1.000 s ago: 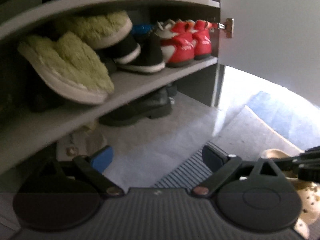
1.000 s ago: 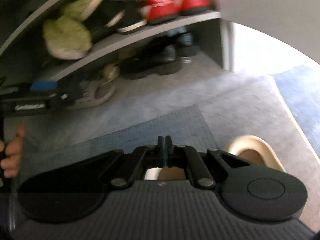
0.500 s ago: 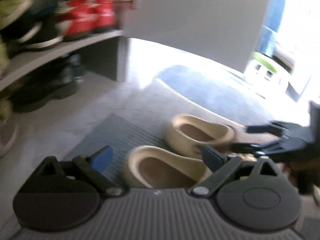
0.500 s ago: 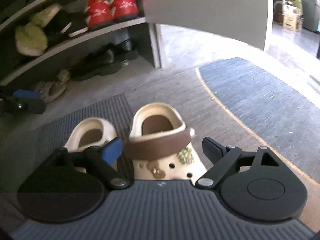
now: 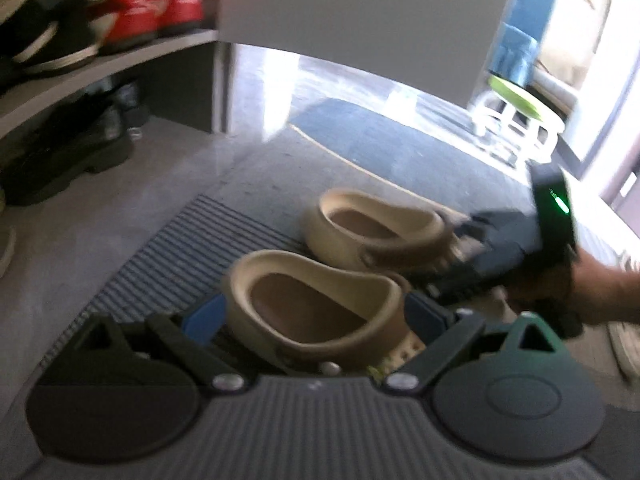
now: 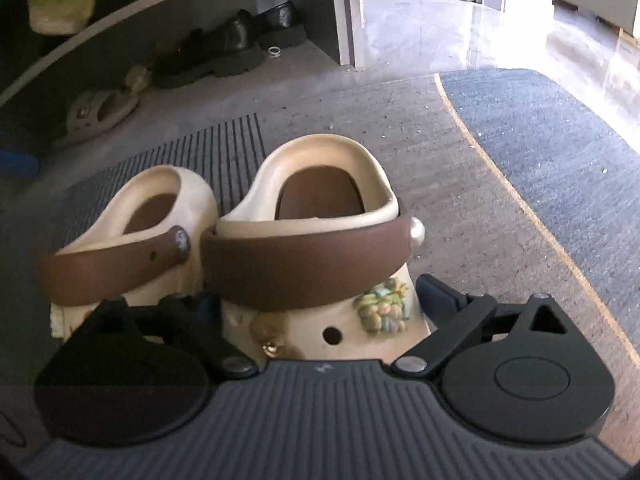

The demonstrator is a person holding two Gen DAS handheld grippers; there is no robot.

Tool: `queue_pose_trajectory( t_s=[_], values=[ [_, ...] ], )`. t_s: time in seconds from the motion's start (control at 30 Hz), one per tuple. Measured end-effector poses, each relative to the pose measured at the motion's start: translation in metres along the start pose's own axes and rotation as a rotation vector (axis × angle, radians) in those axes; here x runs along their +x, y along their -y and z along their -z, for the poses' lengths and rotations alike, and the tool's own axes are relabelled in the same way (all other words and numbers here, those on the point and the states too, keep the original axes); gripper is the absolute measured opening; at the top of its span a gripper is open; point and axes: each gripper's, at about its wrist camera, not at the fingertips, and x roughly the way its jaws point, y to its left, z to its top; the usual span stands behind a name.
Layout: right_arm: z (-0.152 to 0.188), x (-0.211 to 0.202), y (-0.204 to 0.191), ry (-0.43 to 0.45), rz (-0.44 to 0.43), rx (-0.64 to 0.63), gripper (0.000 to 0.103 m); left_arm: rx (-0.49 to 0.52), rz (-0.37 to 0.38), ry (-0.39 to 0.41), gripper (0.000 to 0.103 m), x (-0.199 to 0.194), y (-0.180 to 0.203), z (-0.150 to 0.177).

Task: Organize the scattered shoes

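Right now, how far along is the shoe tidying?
Mostly done, it seems: red sneakers, green slippers and black shoes already sit in the rack. In hand: each open gripper, left gripper and right gripper, straddles one cream clog, not yet gripped. Left: lifting and shelving both.

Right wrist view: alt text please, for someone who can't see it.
The open right gripper straddles the toe of a cream clog with a brown strap; its twin sits beside it on a ribbed mat. Behind, dark shoes sit under a shelf.
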Motion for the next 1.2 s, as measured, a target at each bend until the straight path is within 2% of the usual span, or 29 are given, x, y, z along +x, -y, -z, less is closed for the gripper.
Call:
queue_pose_trajectory(
  t_s=[0.1,0.27,0.33,0.4,0.47,0.53,0.63,0.77,0.93,1.0,1.03,1.07,1.1,1.13,1.2],
  values=[
    [0.007,-0.004,-0.011,-0.007,-0.010,0.019,0.098,-0.070,-0.018,-0.011,0.097,0.003,-0.016,-0.002],
    [0.012,-0.019,-0.007,-0.062,0.043,0.119,0.096,-0.119,-0.055,-0.010,0.097,0.003,-0.032,-0.004],
    [0.012,-0.035,-0.004,-0.055,0.046,0.185,0.096,-0.128,-0.069,-0.002,0.097,0.002,-0.037,-0.006],
    [0.008,-0.059,-0.001,-0.024,0.032,0.309,0.096,-0.140,-0.078,-0.002,0.097,0.003,-0.041,-0.007],
    [0.001,-0.071,-0.005,0.023,0.037,0.329,0.096,-0.159,-0.097,0.000,0.097,0.003,-0.045,-0.007],
    [-0.008,-0.077,-0.013,0.067,0.051,0.289,0.096,-0.181,-0.114,-0.003,0.097,0.003,-0.049,-0.007],
    [-0.031,-0.058,-0.033,0.079,0.057,0.142,0.096,-0.218,-0.132,-0.017,0.097,0.005,-0.055,-0.006],
    [-0.055,-0.008,-0.056,0.007,-0.007,0.082,0.096,-0.225,-0.149,-0.017,0.097,0.002,-0.060,-0.006],
    [-0.063,0.042,-0.074,-0.137,0.072,0.010,0.095,-0.241,-0.164,-0.007,0.097,-0.003,-0.063,-0.007],
    [-0.063,0.051,-0.077,-0.150,0.085,-0.020,0.087,-0.245,-0.168,-0.005,0.097,-0.005,-0.063,-0.008],
    [-0.064,0.050,-0.080,-0.142,0.087,-0.038,0.076,-0.246,-0.170,-0.005,0.097,-0.006,-0.063,-0.009],
    [-0.065,0.049,-0.083,-0.134,0.089,-0.053,0.070,-0.247,-0.173,-0.003,0.097,-0.006,-0.062,-0.009],
    [-0.064,0.043,-0.083,-0.111,0.085,-0.040,0.051,-0.248,-0.176,-0.001,0.097,-0.006,-0.062,-0.009],
    [-0.063,0.039,-0.081,-0.090,0.073,-0.031,0.041,-0.249,-0.179,0.001,0.097,-0.006,-0.062,-0.009],
    [-0.059,0.033,-0.078,-0.051,0.055,-0.017,0.039,-0.252,-0.186,0.003,0.097,-0.006,-0.063,-0.009]
  ],
)
